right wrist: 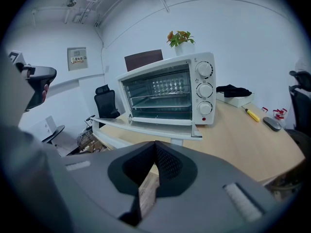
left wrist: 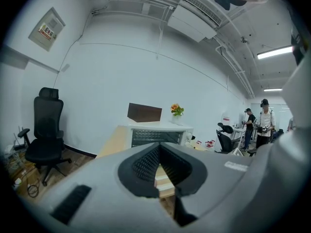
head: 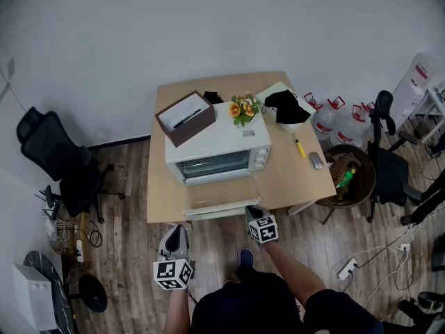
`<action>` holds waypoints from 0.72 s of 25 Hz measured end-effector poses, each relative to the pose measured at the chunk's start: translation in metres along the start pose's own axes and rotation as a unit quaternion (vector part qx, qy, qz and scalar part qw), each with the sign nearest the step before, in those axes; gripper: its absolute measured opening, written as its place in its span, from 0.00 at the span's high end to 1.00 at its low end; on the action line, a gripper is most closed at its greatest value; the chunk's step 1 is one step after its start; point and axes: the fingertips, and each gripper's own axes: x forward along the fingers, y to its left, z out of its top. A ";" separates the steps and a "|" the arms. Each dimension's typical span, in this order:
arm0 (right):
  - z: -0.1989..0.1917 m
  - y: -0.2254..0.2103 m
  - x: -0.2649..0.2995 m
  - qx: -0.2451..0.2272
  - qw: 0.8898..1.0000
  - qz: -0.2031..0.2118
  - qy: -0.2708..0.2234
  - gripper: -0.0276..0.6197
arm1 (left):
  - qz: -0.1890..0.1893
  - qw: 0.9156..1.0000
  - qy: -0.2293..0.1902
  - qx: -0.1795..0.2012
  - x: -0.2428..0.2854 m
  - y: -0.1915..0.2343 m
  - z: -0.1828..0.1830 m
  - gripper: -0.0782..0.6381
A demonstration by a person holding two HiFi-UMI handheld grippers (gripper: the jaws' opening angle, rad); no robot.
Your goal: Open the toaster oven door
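1. The right claw (right wrist: 155,144) has its jaws pressed together at the tips, with nothing between them. The left claw (left wrist: 158,145) is the same, closed on nothing. It hangs lower and further back, over the floor and not over the worktop (right wrist: 243,135).
2. Just ahead of the right claw is the door (right wrist: 146,125) of the toaster oven (right wrist: 170,89). It lies flat down, and its handle (head: 215,210) reaches out to the front edge of the worktop. The claw is near the right end of the handle but apart from it.
3. I judge that the door is fully open, so no more pulling is needed. The careful move now is to draw the right claw straight back toward me and not upward, because a rising claw could knock the handle from below.
4. Beyond the door, straight ahead, the oven inside shows its wire rack. The three knobs are ahead and to the right of the claw.
5. Farthest, on top of the oven, stand a brown box (head: 186,119) and a small flower pot (right wrist: 181,38). I would put no weight on the open door, since the oven may tip forward.
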 end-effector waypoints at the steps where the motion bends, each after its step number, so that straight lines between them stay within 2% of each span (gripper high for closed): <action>1: -0.001 0.001 0.001 0.002 1.000 0.000 0.002 0.95 | 0.000 1.000 0.003 0.002 0.001 0.000 -0.001 0.90; 18: -0.051 -0.001 0.018 0.018 0.998 -0.006 0.054 0.95 | 0.006 1.000 0.015 -0.005 0.007 0.003 -0.012 0.90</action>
